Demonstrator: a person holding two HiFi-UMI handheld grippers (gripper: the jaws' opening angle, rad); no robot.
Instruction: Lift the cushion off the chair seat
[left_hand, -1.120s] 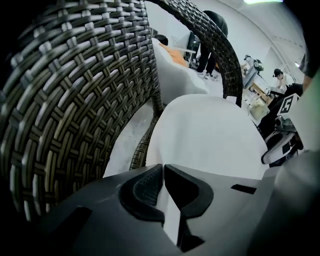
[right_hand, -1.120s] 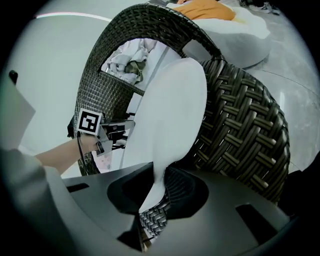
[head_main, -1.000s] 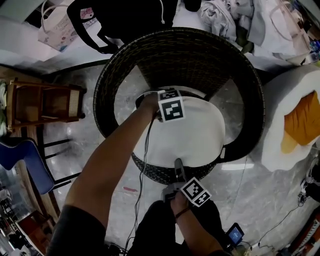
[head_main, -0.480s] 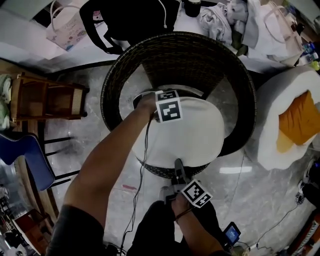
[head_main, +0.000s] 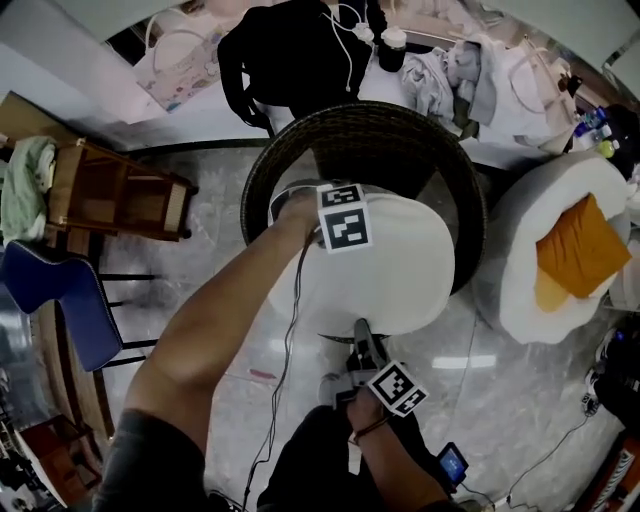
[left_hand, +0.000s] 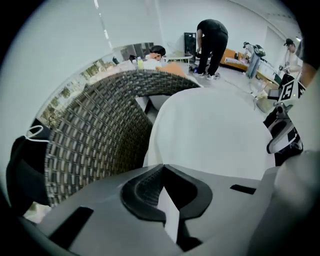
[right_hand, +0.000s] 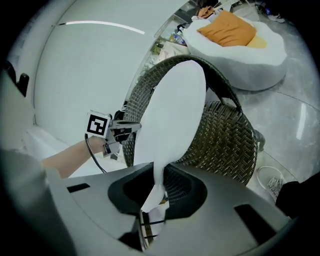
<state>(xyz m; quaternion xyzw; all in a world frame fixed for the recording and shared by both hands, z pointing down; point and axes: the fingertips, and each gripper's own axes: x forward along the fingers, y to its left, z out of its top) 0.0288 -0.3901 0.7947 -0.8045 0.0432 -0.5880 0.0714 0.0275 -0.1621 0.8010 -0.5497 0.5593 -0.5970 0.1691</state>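
Cushion (head_main: 390, 270) now hangs raised above the chair (head_main: 370, 140), so the lift is nearly done. Left tongs (left_hand: 162, 167) and just-tightened right tongs (right_hand: 159, 172) grip its edges.

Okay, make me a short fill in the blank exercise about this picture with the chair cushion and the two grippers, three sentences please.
1. The left gripper and the right gripper are each shut on an edge of the ___.
2. The cushion is ___ in colour.
3. The pillow lying on the beanbag is ___ in colour.

Missing words: cushion; white; orange.
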